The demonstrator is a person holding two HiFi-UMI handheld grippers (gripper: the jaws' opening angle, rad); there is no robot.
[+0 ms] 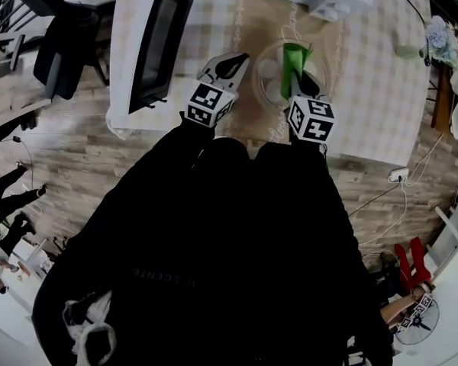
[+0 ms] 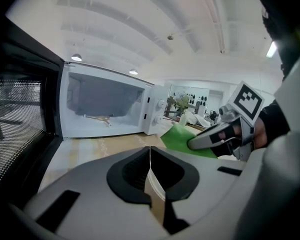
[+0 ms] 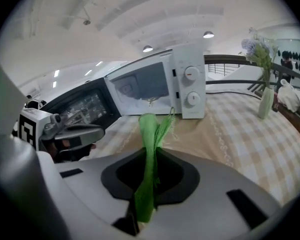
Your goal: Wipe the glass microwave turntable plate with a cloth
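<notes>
right claw [image 3: 149,184] clamped on green cloth [image 3: 150,139], directly over glass plate [image 1: 268,73]; cloth runs near-to-far. left claw [image 2: 151,184] pinched narrow, apparently on plate's left rim.

Clothing: black long-sleeved top [image 1: 229,235], faint grey lettering [image 1: 164,277] on it. Left hand-held gripper [image 2: 150,166] and right hand-held gripper [image 3: 150,176]: pale grey shells, black jaw recesses. Each has a black-and-white marker cube [image 1: 210,103].

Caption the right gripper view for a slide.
Right gripper shut on a green cloth, open microwave behind, left gripper at left.
</notes>
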